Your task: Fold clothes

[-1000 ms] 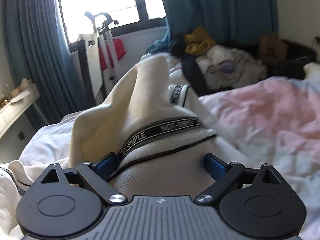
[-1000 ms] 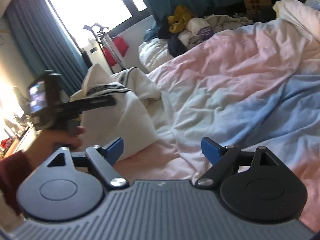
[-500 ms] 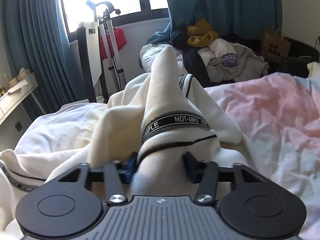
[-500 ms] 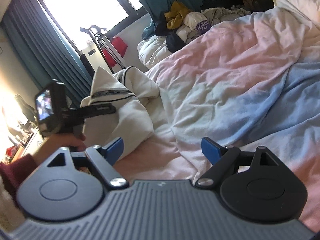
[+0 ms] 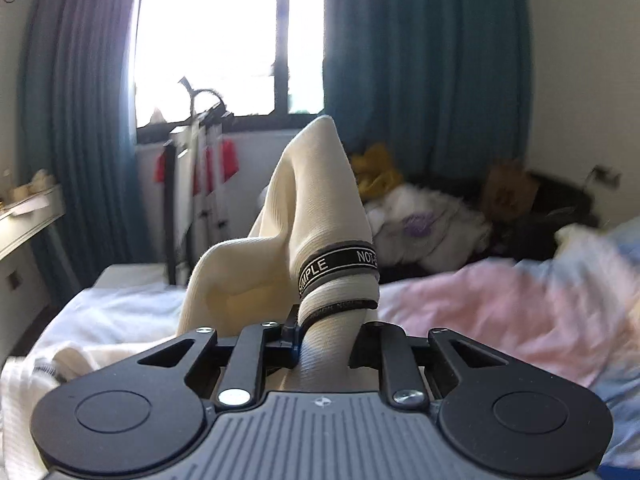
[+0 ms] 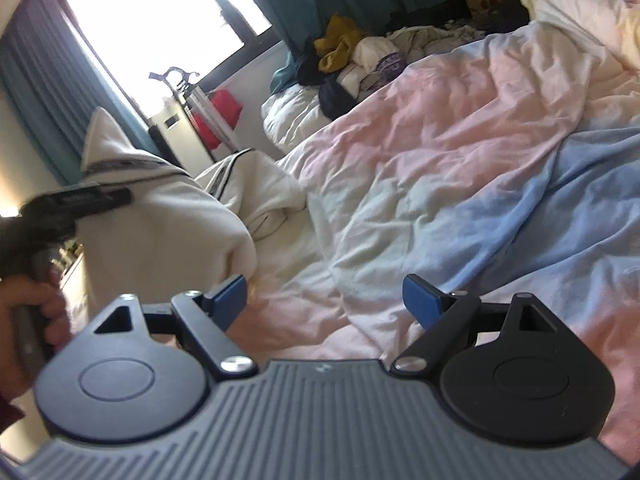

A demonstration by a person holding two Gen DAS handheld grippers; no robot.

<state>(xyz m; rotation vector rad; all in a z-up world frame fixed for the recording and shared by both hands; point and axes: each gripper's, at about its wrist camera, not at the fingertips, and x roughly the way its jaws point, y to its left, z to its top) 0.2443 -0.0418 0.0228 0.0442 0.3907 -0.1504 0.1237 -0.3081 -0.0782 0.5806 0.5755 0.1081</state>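
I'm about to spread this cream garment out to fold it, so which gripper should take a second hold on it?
Right. The right gripper is open and empty beside the cream garment, while the left gripper has its jaws closing on the cloth.

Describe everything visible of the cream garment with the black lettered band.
The cream garment looks like ribbed knit, trimmed with a black band lettered in white and a thin dark stripe below. The left gripper is closing on a bunched fold near the band, lifting it into a peak. The rest hangs and lies rumpled on the pink, white and blue bedding. The open right gripper does not touch it.
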